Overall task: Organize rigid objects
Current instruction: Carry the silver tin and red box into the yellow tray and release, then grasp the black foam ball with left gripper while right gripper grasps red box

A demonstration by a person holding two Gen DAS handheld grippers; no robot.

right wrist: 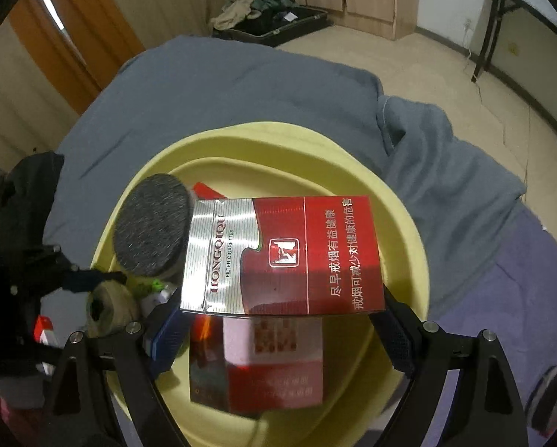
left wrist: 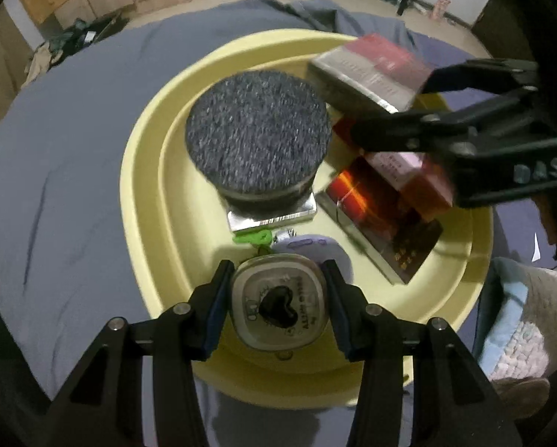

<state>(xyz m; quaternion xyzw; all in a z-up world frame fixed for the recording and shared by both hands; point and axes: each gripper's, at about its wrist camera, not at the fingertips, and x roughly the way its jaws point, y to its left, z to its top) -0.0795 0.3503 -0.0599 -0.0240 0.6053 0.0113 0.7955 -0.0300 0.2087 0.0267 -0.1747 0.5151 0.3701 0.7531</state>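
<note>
The left gripper (left wrist: 276,307) fingers are clamping a small square tin (left wrist: 277,303) at lower centre, over the yellow basin (left wrist: 144,201). The right gripper (right wrist: 282,329) fingers are gripping a red cigarette pack (right wrist: 282,255) at centre, above the basin.

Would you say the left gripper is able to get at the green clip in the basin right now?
Probably not: the left gripper is shut on a small tin, though the green clip lies exposed just ahead.

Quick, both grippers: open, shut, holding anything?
Left gripper: shut on the small rounded tin.
Right gripper: shut on the red and silver cigarette pack, above the yellow basin.
</note>
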